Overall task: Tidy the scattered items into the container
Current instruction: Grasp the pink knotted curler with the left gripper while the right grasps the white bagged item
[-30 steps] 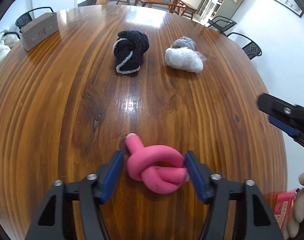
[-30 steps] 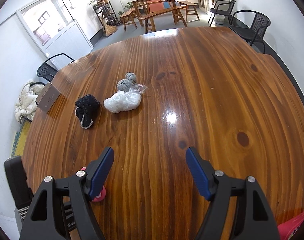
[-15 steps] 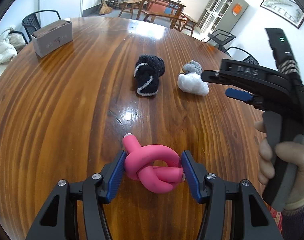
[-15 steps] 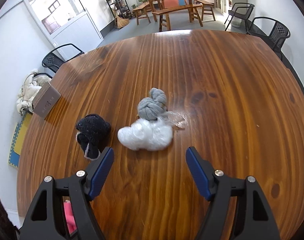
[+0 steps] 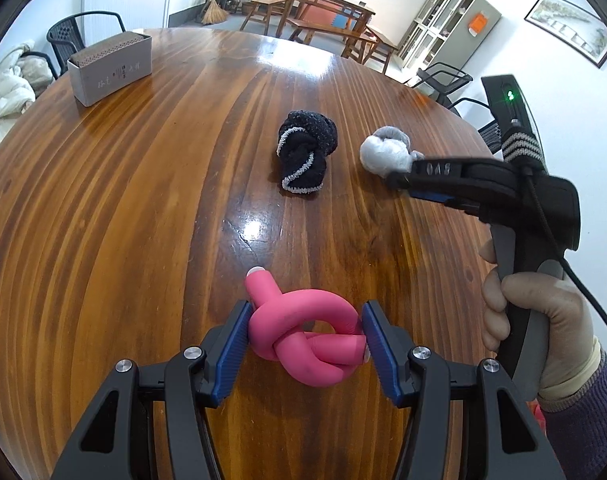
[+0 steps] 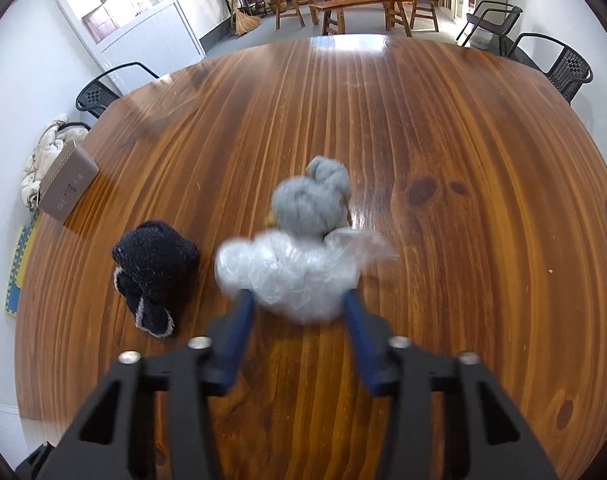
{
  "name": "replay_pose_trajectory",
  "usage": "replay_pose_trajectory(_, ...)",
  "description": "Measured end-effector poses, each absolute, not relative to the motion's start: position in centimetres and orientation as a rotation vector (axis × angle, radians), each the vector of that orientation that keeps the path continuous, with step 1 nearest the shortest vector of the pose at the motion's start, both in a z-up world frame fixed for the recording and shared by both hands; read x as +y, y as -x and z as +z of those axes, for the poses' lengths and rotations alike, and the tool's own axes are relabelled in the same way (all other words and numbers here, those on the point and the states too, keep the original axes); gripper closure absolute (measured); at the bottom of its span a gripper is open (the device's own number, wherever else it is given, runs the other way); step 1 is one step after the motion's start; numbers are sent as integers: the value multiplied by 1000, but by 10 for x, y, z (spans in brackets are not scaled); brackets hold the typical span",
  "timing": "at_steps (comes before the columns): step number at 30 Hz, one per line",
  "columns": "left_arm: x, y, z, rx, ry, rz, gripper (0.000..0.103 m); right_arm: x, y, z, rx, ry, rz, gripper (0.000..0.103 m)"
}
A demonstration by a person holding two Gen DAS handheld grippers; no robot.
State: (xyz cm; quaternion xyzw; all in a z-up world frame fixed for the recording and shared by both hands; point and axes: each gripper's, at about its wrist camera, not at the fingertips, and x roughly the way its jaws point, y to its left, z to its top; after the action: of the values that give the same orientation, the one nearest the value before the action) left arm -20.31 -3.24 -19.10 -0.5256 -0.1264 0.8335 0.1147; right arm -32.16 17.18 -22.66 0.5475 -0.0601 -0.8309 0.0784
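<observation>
My left gripper [image 5: 305, 320] is shut on a pink knotted foam toy [image 5: 299, 312], held just above the wooden table [image 5: 143, 220]. Further out lie a black sock ball with white trim [image 5: 305, 156] [image 6: 153, 264] and a grey sock ball [image 6: 311, 200]. A crumpled clear plastic bag [image 6: 291, 272] rests against the grey one. My right gripper [image 6: 297, 300] is down at the bag, jaws closing, with both blue pads pressing into its sides. In the left wrist view, the right gripper [image 5: 423, 178] and a gloved hand [image 5: 543, 320] reach in from the right.
A grey rectangular box [image 5: 111, 64] [image 6: 65, 190] stands near the table's far left edge. Black chairs [image 6: 559, 60] ring the table. Benches and a cabinet stand in the room behind. Bare wood lies right of the bag.
My right gripper has moved forward and down to the plastic bag, and its jaws have narrowed onto it. The left gripper keeps the pink knot and has hardly moved in the last half second.
</observation>
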Motion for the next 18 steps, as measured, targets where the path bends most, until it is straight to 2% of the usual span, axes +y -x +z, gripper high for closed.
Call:
replay_pose_trajectory(1,-33,202,-190,-373,1539,2444,45,172,320,-229,-183,-1655,-2476,98)
replay_pose_trajectory(11,-36,190,-178,-388,1515,2445,45,196,290,-210,-275,-1582,-2465,98)
replay_pose_trajectory(13,-36,187,-177,-389,1516,2442,45,195,294,-210,-283,-1586,-2449,85)
replay_pose_trajectory(15,-38,186,-177,-391,1517,2439,45,193,300,-210,-265,-1568,-2448,39)
replay_pose_trajectory(17,-40,186,-177,-397,1518,2442,45,185,301,-207,-215,-1537,-2476,22)
replay_pose_trajectory(18,-44,187,-178,-404,1517,2446,45,181,305,-206,-178,-1518,-2494,22)
